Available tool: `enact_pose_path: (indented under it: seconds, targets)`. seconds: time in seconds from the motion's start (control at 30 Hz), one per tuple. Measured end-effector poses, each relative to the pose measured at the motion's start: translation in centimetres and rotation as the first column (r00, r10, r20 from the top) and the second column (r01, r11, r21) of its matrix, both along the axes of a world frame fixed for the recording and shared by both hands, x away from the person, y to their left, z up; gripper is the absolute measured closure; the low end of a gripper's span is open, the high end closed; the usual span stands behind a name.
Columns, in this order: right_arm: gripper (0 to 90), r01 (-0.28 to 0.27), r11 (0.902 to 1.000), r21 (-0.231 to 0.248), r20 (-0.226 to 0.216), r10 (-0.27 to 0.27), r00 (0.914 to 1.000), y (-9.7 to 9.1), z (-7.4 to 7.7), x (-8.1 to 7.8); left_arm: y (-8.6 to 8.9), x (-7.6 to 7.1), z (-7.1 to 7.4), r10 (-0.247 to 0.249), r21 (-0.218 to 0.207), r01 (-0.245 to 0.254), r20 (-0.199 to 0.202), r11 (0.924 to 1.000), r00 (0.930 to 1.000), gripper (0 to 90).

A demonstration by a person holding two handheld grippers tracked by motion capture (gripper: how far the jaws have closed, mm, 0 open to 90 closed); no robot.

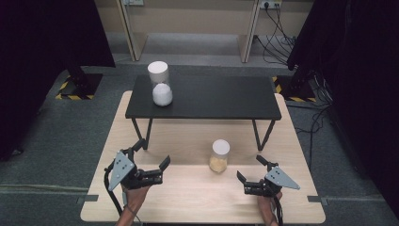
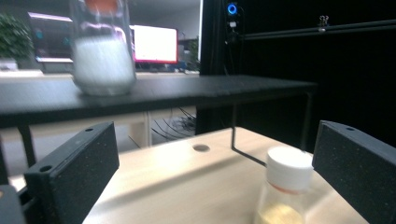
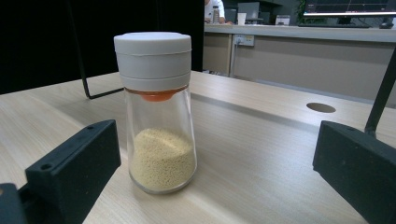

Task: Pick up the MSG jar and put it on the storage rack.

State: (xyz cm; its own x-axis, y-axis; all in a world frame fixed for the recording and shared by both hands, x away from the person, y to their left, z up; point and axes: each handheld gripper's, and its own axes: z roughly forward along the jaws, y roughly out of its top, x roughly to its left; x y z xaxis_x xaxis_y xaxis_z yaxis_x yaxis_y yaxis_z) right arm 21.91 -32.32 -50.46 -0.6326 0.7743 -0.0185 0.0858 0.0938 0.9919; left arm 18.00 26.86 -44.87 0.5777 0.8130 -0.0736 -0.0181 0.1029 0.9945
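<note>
A glass shaker with yellow grains and a white cap (image 1: 219, 155) stands upright on the light wooden table (image 1: 197, 197), just in front of a low black shelf (image 1: 211, 96). A second shaker with white contents (image 1: 161, 86) stands on the shelf's left end. My left gripper (image 1: 152, 154) hovers open at the front left, its jaws wide apart and empty. My right gripper (image 1: 250, 168) is open at the front right, a short way from the yellow shaker (image 3: 159, 112), which stands ahead of its left jaw, untouched. From the left gripper (image 2: 215, 177), the yellow shaker (image 2: 284, 186) sits near the right jaw.
The black shelf (image 2: 187, 91) rests on thin metal legs (image 1: 261, 136) on the table, with the white shaker (image 2: 102, 51) on top. A round hole (image 3: 321, 107) is in the tabletop. Dark curtains, stands and floor cables surround the table.
</note>
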Motion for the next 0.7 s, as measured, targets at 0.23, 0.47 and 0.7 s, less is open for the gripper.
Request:
enact_pose_path:
  seconds: [0.23,0.47,0.7]
  targets:
    - [0.6,0.0,1.0,-0.003,0.001,0.0,1.0,0.0,0.0,0.0,0.0,-0.5,-4.4,-0.043,-0.002,0.043,-0.054,0.9991,0.9976,0.0]
    - [0.6,0.0,1.0,-0.006,0.001,0.0,1.0,0.1,0.1,0.0,0.4,-0.5,-7.1,-0.009,0.013,0.011,-0.12,0.9999,0.9928,0.0]
    - [0.6,-0.002,0.9999,-0.012,0.002,0.002,1.0,0.1,0.1,0.0,0.7,-0.4,-8.1,0.013,0.003,-0.013,-0.127,0.9999,0.9918,0.0]
